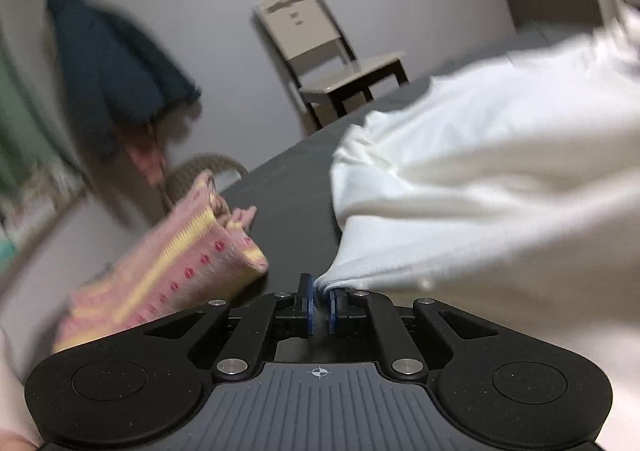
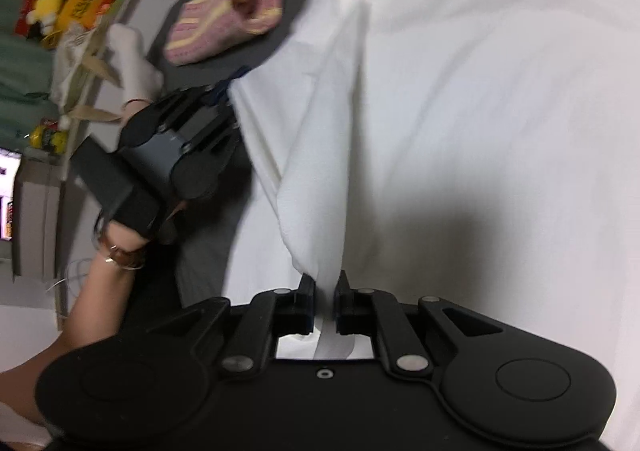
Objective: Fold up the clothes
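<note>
Nearest in the left wrist view, the left gripper has its fingers drawn narrow on a bunched corner of the white garment; the cloth fans out from that pinch toward 2 o'clock, sagging in soft folds, part lifted and part lying on the dark bench. In the right wrist view the right gripper likewise has its fingers closed on a gathered edge of the same white garment, a strip of it passing between them and out below; the rest spreads from 12 to 3 o'clock. The left gripper shows there at 10 o'clock, clamped on another edge, held by the person's hand.

The garment reads as light, thin and limp; it should drape rather than hold a crease, so both pinches need to stay taut against each other or the span will slump. It seems neither slippery nor fragile, though a thin pinch could slide out under a sharp tug. The best holds are probably corners or hems, where the layers double up.

Farther off, a pink and yellow knitted piece lies on the bench at 10 o'clock; beyond it a pale chair stands by the wall, and a dark cloth hangs at 11 o'clock.
</note>
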### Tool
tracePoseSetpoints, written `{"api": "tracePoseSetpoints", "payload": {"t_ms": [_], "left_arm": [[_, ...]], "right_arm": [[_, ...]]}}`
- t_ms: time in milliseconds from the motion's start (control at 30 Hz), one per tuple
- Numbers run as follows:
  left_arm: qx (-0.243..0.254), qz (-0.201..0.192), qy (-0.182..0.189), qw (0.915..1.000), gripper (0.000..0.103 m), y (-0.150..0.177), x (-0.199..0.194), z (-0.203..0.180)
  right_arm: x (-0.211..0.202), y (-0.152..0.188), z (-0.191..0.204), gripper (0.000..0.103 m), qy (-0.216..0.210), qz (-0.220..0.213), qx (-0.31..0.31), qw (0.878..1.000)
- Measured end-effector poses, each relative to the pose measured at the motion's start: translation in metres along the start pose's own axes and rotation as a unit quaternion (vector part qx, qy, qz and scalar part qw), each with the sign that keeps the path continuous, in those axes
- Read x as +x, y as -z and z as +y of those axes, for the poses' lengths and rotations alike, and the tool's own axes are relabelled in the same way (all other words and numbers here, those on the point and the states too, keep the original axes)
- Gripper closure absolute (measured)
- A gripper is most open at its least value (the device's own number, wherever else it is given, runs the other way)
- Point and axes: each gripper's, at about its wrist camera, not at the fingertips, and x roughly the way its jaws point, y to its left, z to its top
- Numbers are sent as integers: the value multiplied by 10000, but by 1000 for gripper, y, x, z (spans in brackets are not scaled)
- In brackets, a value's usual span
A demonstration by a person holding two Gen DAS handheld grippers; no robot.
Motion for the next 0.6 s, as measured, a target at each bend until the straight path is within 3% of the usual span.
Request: {"api": "tracePoseSetpoints", "payload": {"t_ms": [133, 200, 267, 367, 467, 567, 600], "left_arm": [[804, 72, -228, 9965, 96, 4, -4, -19], [933, 29, -278, 9952, 96, 4, -6, -22], [952, 24, -279, 9951, 96, 3, -6, -22], [990, 21, -303, 9946, 96, 2, -5, -24], [970, 13, -319, 9948, 96, 1, -8, -25], [989, -9, -322, 9946, 96, 3, -7, -24], [1009, -17, -329, 9944, 96, 3, -6, -24]], "right_arm": [[26, -1, -23, 93, 161, 479, 525, 9973], [28, -4, -19, 85, 409, 556, 297, 9972], [19, -14, -11, 71, 488, 406, 72, 9980], [-4, -51, 6, 60, 491, -565, -194, 9970], [-14, -104, 24, 58, 615, -1685, -499, 9825], [-2, -159, 30, 58, 659, -2349, -527, 9683], [4, -173, 27, 58, 619, -2395, -384, 9682]]}}
